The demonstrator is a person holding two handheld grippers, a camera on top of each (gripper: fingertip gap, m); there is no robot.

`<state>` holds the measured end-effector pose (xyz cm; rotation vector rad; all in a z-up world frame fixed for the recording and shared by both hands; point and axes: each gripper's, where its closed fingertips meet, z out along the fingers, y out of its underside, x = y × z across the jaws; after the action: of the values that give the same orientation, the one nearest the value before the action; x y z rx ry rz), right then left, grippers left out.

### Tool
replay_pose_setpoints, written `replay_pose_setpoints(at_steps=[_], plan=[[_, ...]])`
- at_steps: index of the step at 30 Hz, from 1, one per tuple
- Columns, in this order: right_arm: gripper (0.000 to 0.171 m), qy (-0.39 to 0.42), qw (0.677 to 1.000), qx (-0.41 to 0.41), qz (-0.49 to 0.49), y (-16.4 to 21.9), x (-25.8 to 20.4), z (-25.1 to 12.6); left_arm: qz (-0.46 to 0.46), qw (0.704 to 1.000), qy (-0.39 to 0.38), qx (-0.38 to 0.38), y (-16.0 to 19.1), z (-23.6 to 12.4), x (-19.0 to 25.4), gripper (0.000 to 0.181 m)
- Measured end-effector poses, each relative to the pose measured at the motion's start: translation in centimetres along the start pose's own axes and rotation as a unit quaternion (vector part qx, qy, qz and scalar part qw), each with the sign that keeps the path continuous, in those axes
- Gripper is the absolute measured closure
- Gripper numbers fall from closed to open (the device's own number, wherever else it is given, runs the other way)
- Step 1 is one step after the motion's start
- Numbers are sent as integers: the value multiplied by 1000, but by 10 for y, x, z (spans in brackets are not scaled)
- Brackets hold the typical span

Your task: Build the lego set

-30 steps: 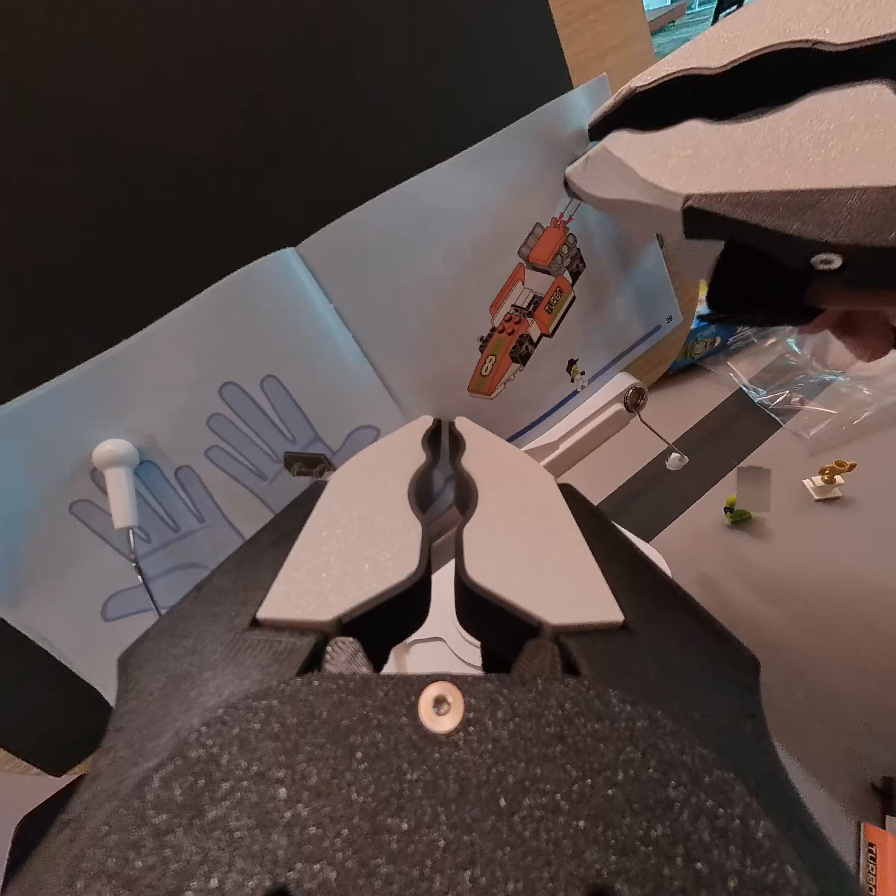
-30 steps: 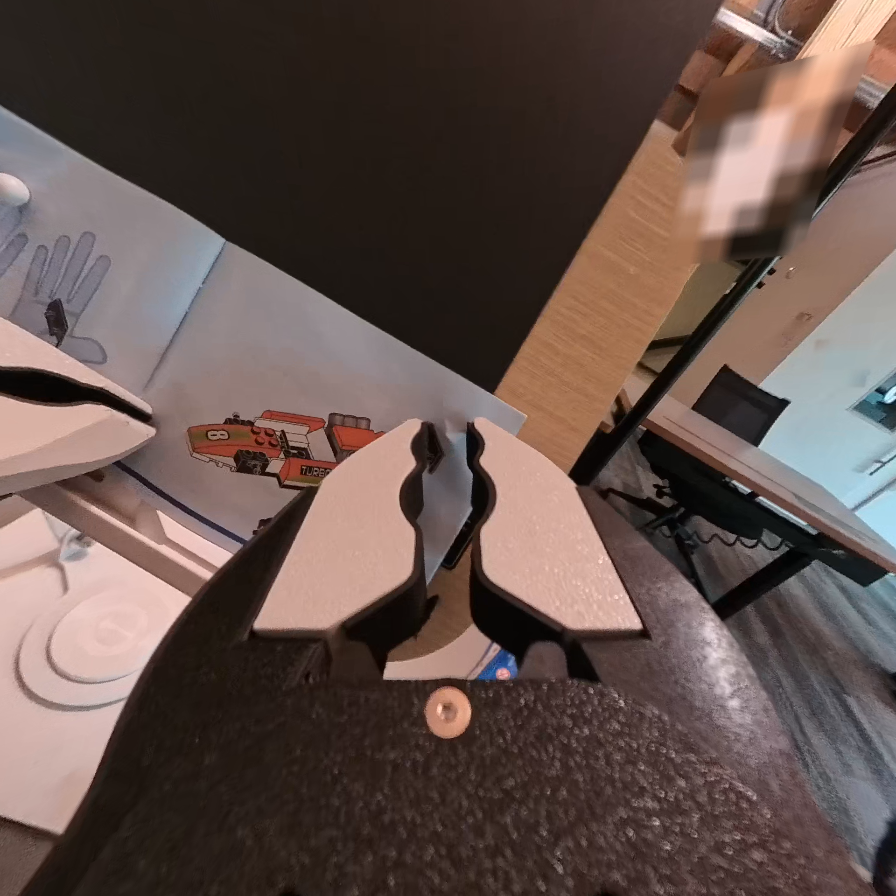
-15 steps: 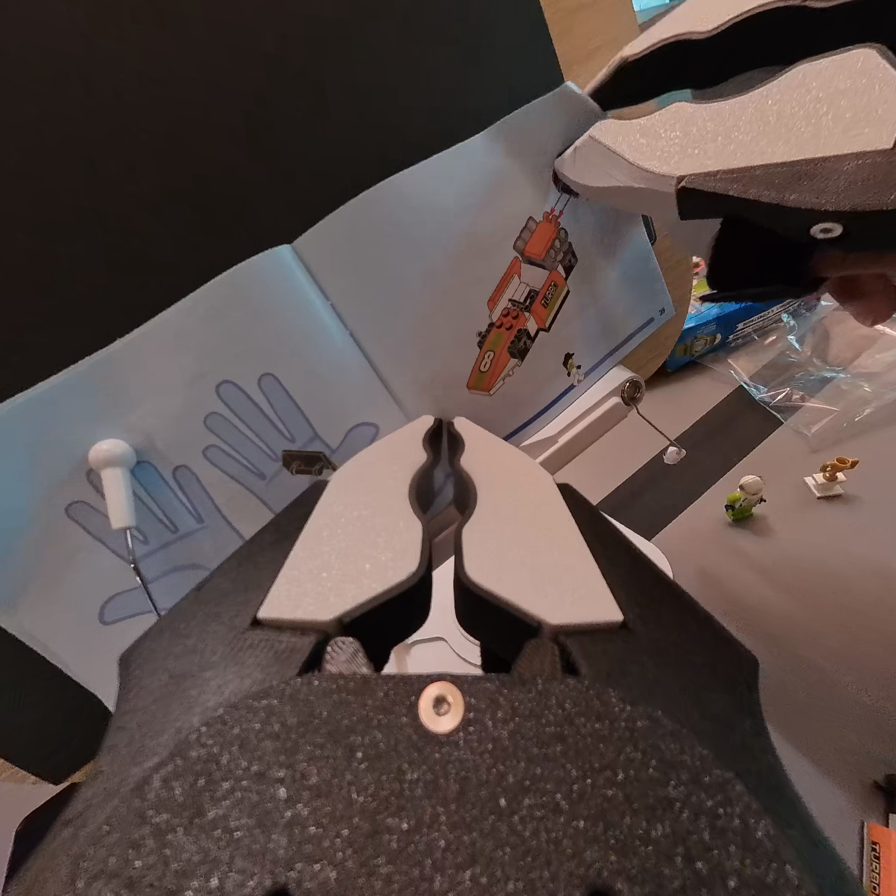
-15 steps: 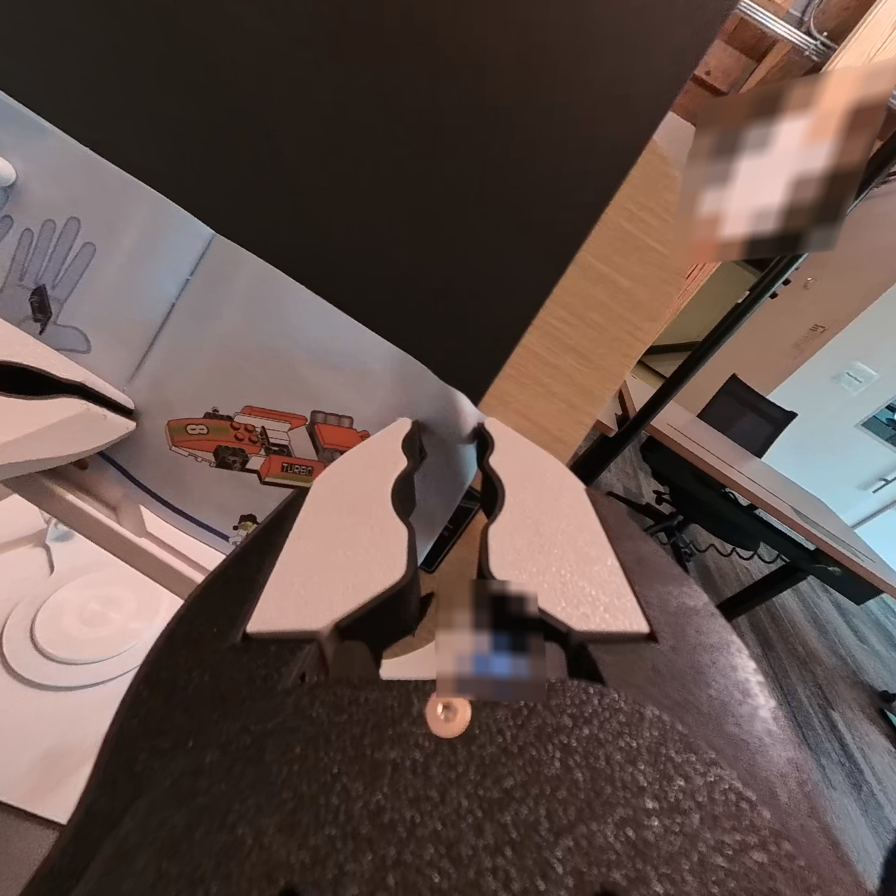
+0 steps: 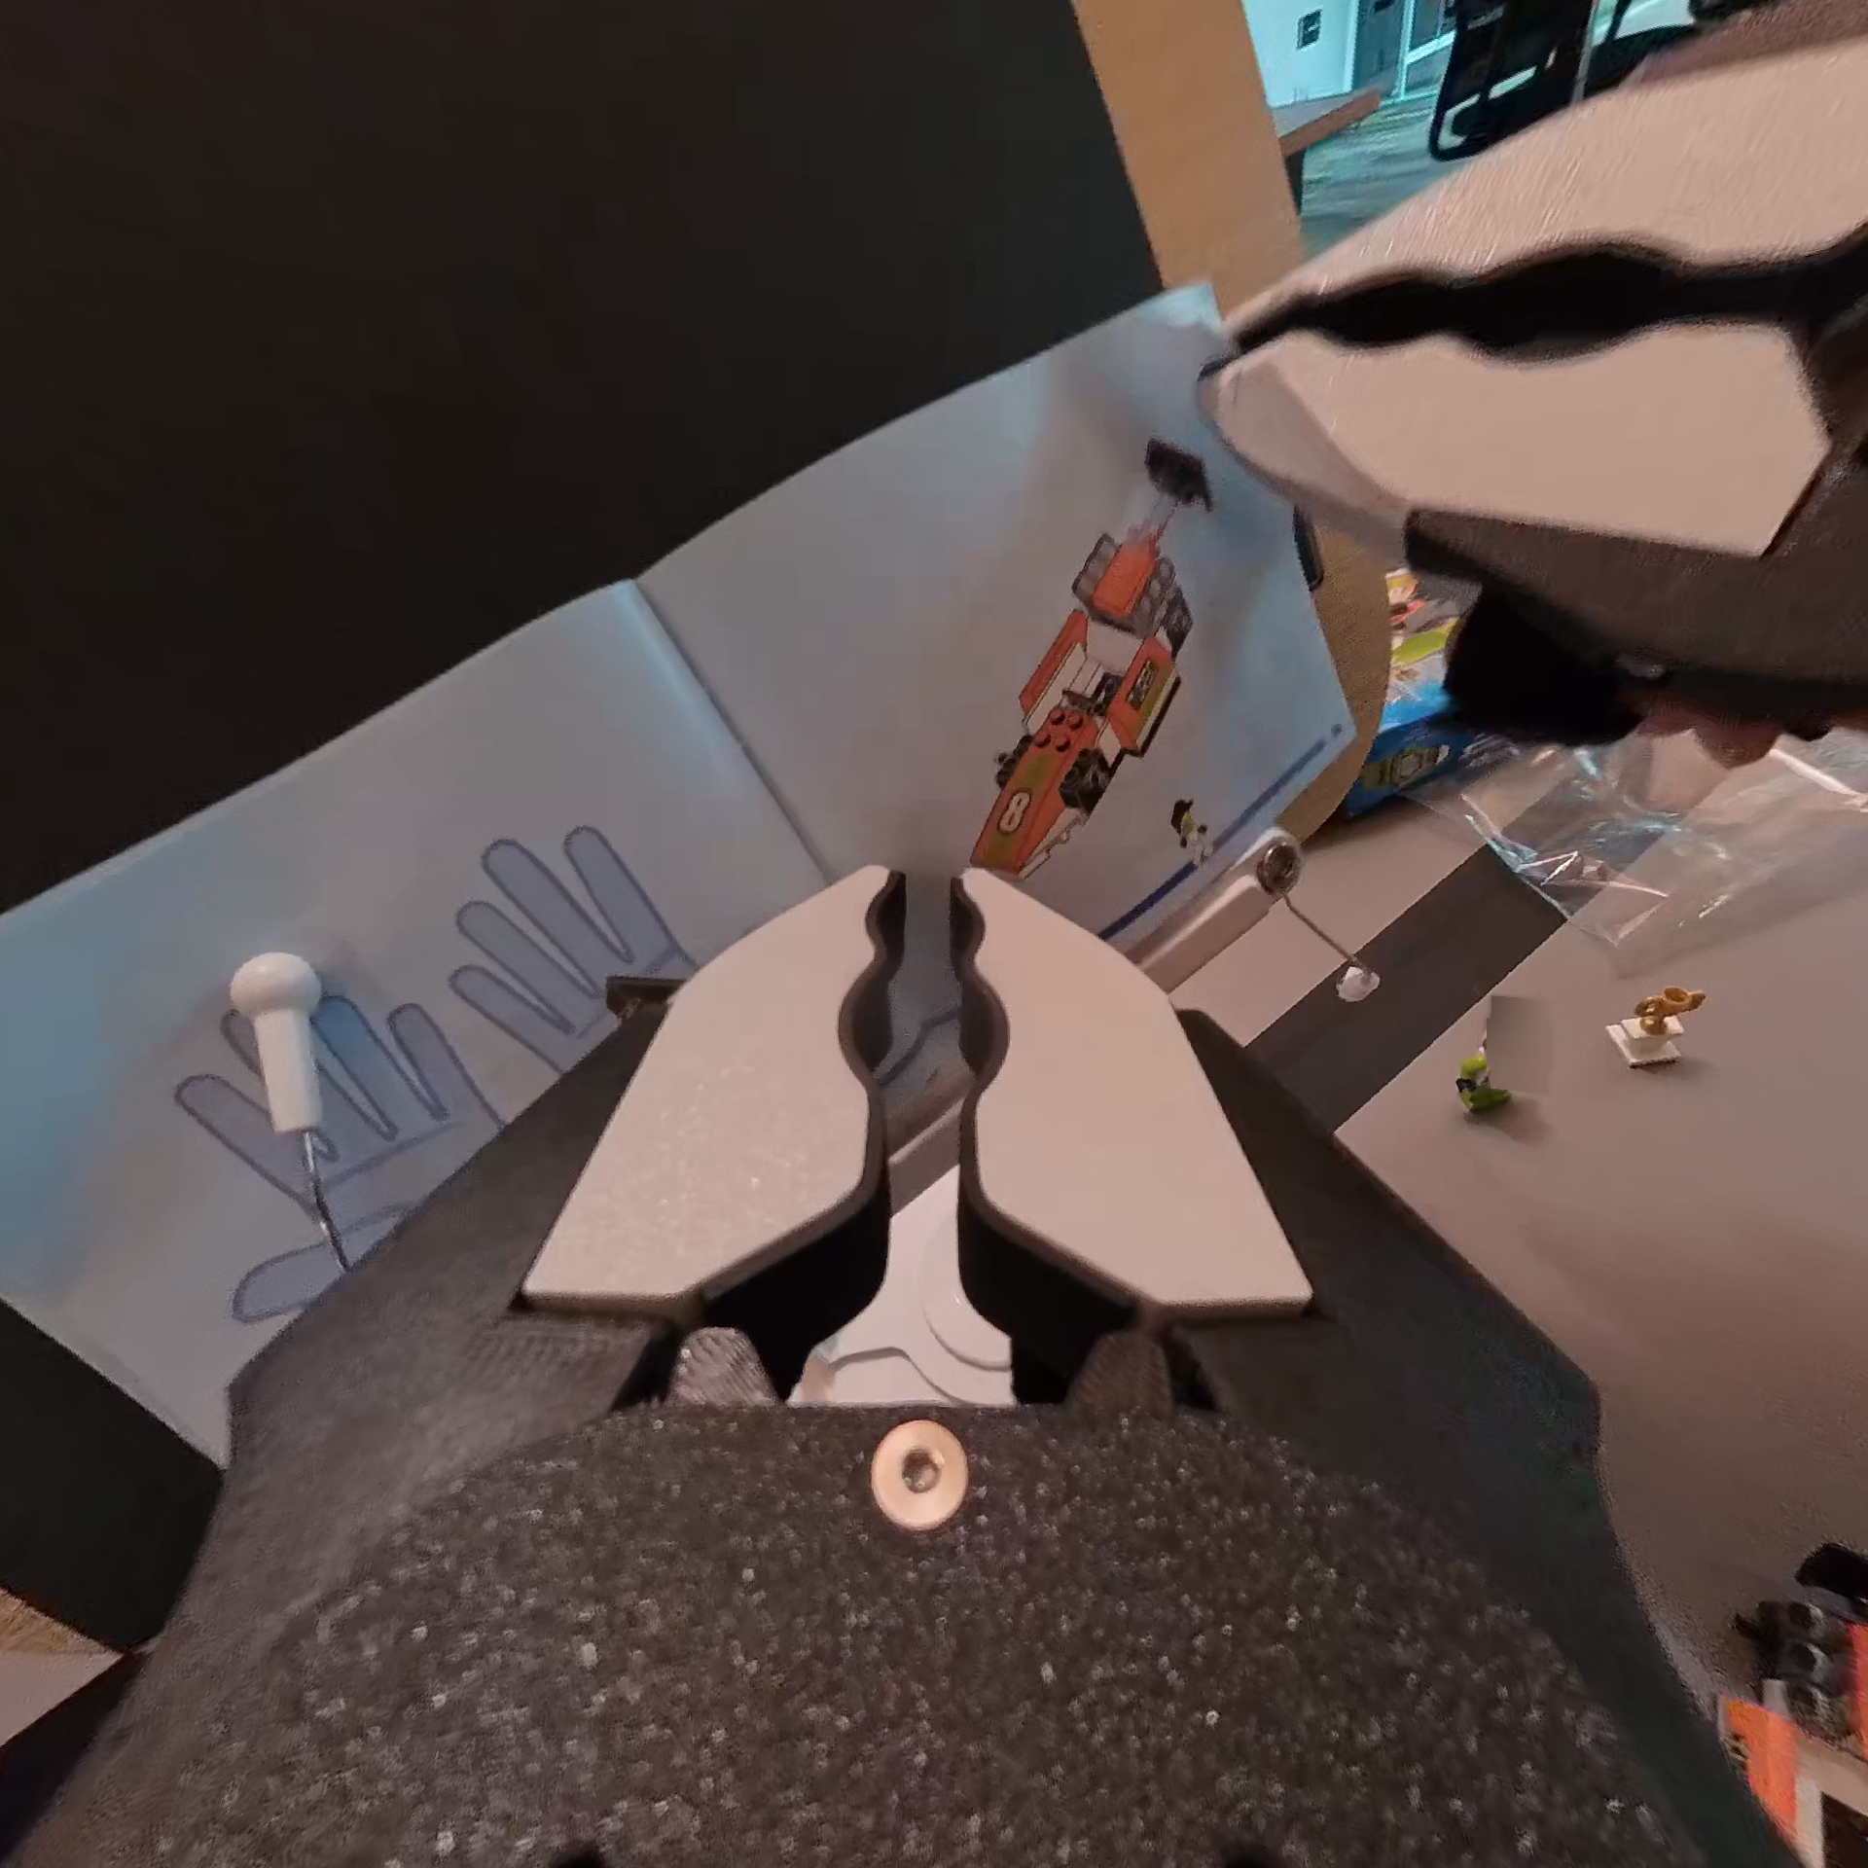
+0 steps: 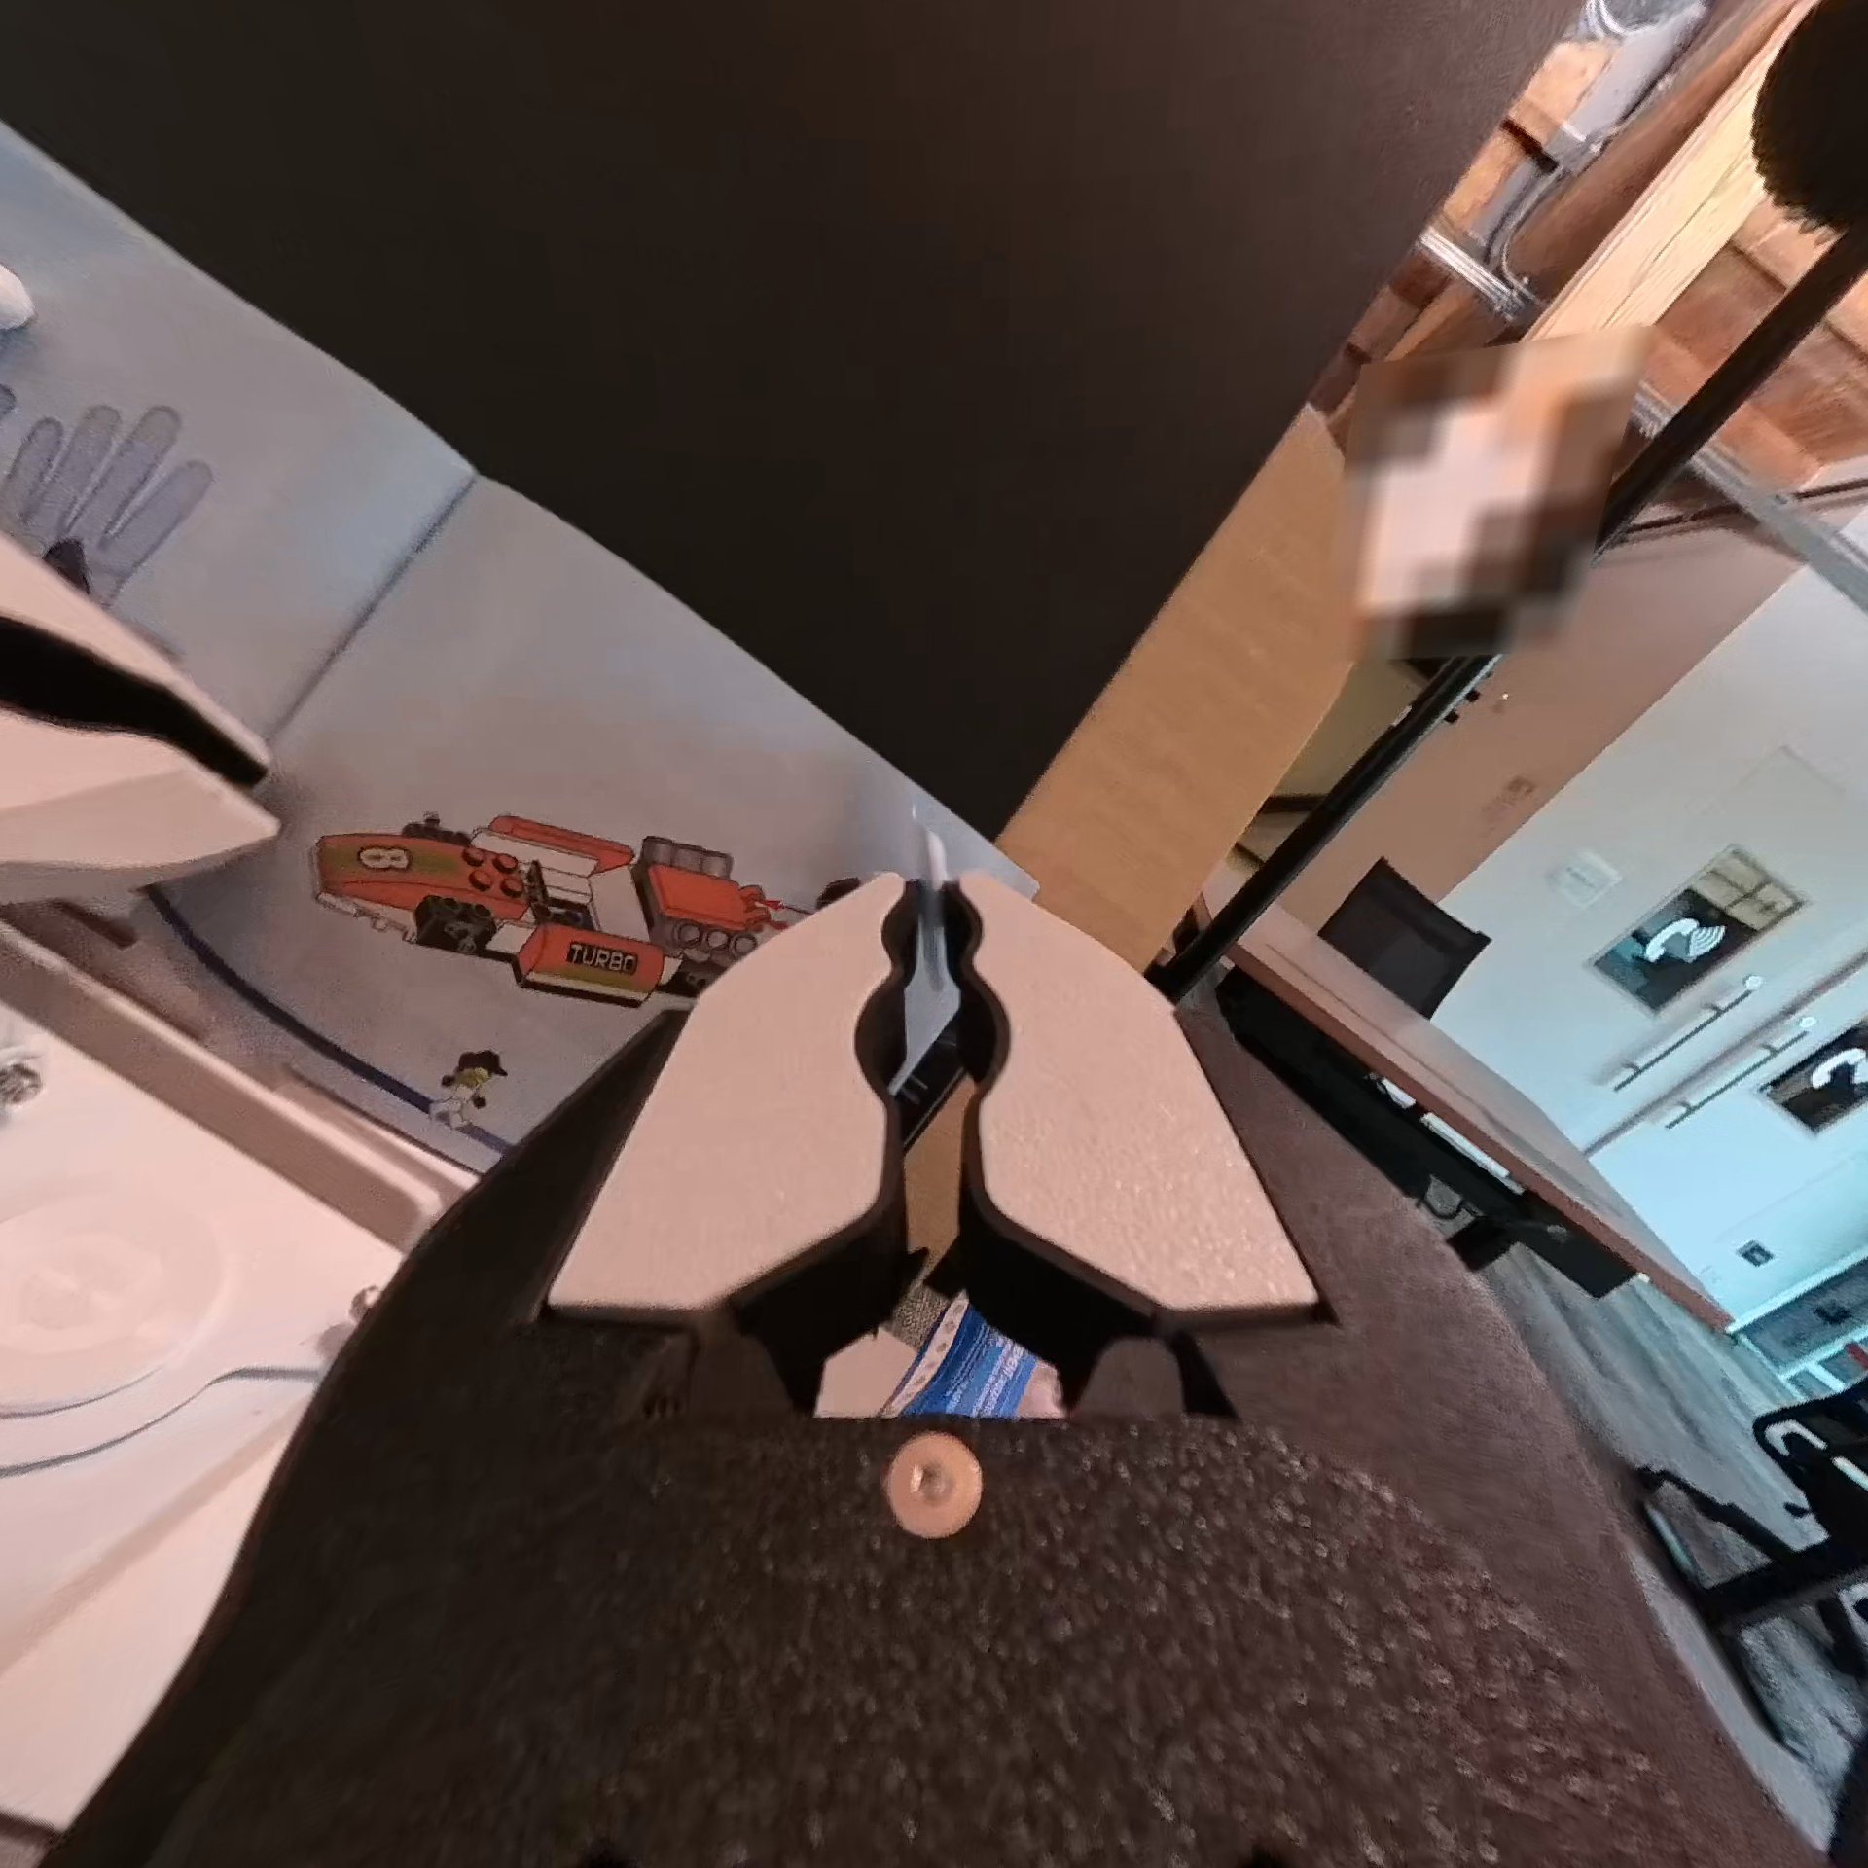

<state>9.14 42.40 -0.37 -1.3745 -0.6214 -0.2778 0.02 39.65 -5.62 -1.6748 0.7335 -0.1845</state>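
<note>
Step in hand, I judge: page-turning. The right gripper (image 6: pixel 928 890) is clamped on the instruction booklet (image 5: pixel 910 647) corner (1 o'clock); the left gripper (image 5: pixel 920 890), jaws slightly apart, holds nothing. Next: swing the page leftward gently.

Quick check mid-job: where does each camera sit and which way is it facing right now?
Left wrist view: on the left hand-held gripper, facing the open instruction booklet on its stand; right hand-held gripper enters upper right.
Right wrist view: on the right hand-held gripper, pinching a page corner, room beyond.
Shared: the booklet, each other's gripper.
</note>
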Motion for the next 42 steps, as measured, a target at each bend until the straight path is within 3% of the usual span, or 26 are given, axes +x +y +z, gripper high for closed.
replay_pose_setpoints(at_steps=[5, 12, 15, 19, 26, 28, 32, 38, 42], plan=[[159, -6, 1000, 7, 13, 4, 0, -1, 3, 1000, 5, 7, -9, -1, 3, 172], [170, -26, 999, 27, 22, -3, -7, -7, -18, 998, 45, 28, -24, -6, 18, 163], [170, -49, 997, 57, 5, -13, -20, -16, -86, 987, 127, 50, -39, -13, 36, 154], [170, -55, 992, 99, -62, -28, -36, -29, -218, 948, 225, 60, -57, -22, 44, 149], [171, -64, 975, 144, -153, -49, -55, -48, -321, 898, 292, 68, -70, -29, 37, 159], [170, -77, 972, 151, -161, -53, -61, -52, -320, 902, 282, 65, -68, -29, 31, 173], [168, -140, 974, 152, -89, -59, -68, -59, -312, 905, 281, 68, -67, -36, 24, 181], [155, -248, 963, 87, 63, -39, -66, -57, -298, 906, 296, 56, -58, -55, 9, 181], [152, -179, 982, -62, 6, 17, -46, -29, -280, 903, 323, 37, -46, -69, 1, 179]])
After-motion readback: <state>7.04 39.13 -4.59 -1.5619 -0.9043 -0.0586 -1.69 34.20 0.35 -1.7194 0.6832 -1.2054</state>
